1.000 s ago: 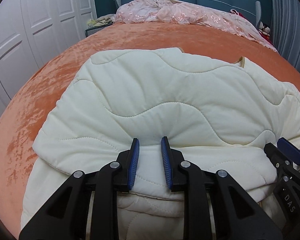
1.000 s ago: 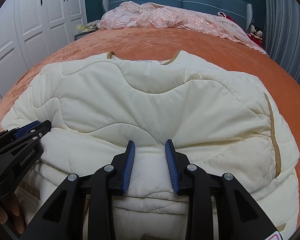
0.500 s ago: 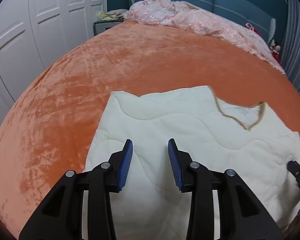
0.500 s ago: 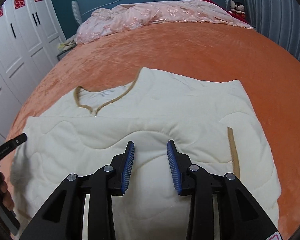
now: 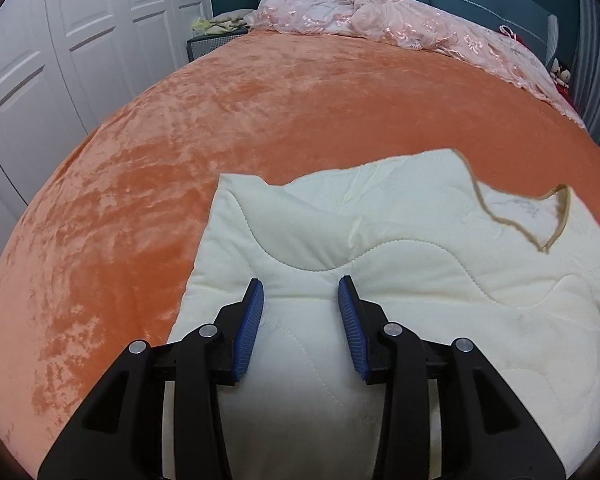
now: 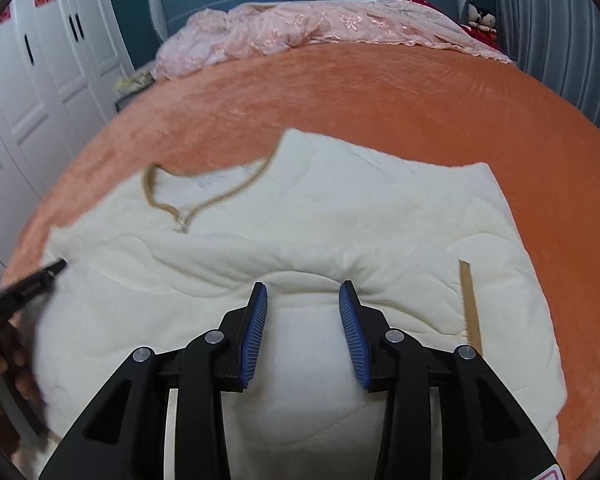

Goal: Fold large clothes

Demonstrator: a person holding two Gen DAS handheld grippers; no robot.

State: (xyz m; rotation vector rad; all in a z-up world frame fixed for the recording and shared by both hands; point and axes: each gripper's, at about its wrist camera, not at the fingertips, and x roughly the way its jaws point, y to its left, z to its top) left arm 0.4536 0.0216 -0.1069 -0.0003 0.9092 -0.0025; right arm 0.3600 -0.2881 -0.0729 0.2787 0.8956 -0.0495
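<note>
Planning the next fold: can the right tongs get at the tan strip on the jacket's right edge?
Probably yes. The right tongs, jaws opening with nothing gripped, hang over the cream jacket; the tan strip lies exposed just beside them, nothing covering it.

Cream quilted garment (image 5: 400, 272) on orange bedspread (image 5: 180, 152), left gripper (image 5: 300, 300) fingers opening above it

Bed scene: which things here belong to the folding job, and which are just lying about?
In the job:
- cream quilted jacket, lying on the orange bedspread
- left gripper, jaws opening, nothing pinched
- right gripper, jaws opening, nothing pinched

Lying about:
- pink lace cover
- soft toys
- wardrobe
</note>
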